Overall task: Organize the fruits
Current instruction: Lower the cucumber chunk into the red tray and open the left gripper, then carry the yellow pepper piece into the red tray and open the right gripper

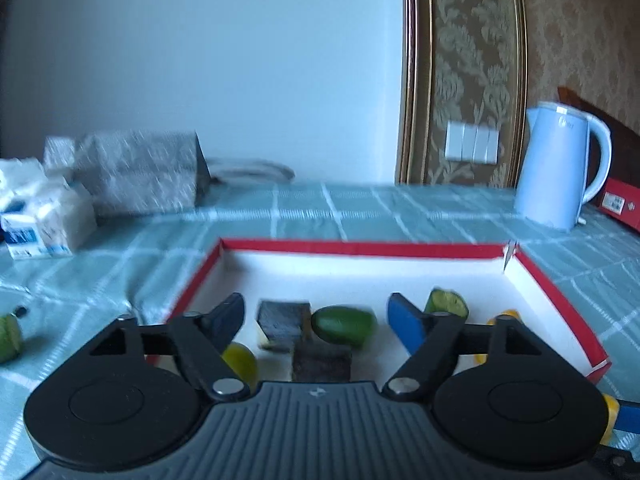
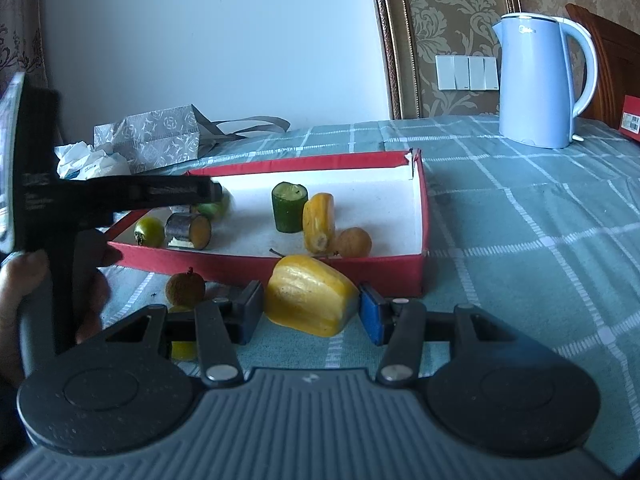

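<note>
The left gripper (image 1: pixel 316 318) hung over the red-rimmed box (image 1: pixel 360 249), its jaws spread wide around a green fruit piece (image 1: pixel 344 325) lying loose on the white floor. The right gripper (image 2: pixel 311 312) was clamped on a yellow starfruit chunk (image 2: pixel 310 295) on the checked tablecloth (image 2: pixel 520 240), just outside the box. The kettle (image 2: pixel 536 80) carried a logo too faint to read.
</note>
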